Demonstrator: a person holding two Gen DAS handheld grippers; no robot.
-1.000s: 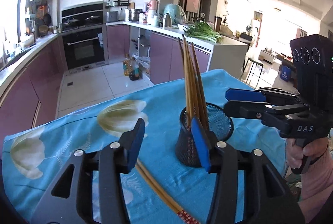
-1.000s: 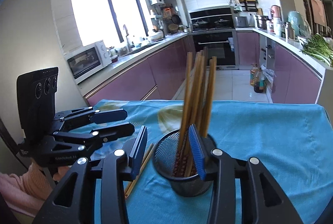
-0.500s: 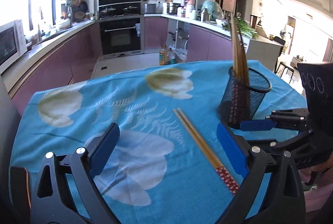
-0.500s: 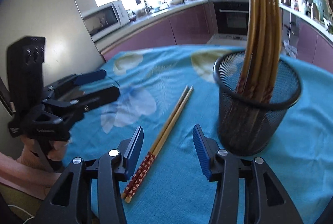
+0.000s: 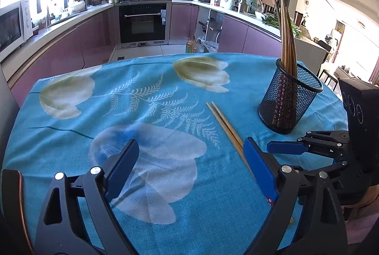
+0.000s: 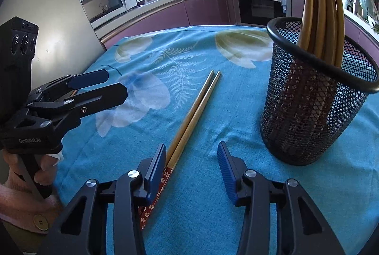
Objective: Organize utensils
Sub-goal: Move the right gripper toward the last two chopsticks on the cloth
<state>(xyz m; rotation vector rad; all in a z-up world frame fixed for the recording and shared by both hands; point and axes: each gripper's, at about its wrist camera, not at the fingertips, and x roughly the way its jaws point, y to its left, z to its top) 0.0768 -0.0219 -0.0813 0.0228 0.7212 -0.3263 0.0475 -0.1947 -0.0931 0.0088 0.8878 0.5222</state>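
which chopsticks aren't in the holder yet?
The pair lying flat on the blue cloth, beside the right gripper; the others stand in the mesh holder.

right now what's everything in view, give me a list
loose chopsticks: two, tan wood with red patterned ends, lying side by side on the cloth left of the holder
mesh holder: one, black, upright on the right side of the table
chopsticks in holder: a bunch, count unclear, tan, standing in the mesh holder
tablecloth: one, blue with pale tulip and fern print, covering the table
oven: one, black, built into the purple cabinets at the back
microwave: one, white, on the counter by the window
left gripper: one, black with blue fingers, open above the cloth
right gripper: one, black with blue fingers, open, left finger beside the red ends of the loose chopsticks
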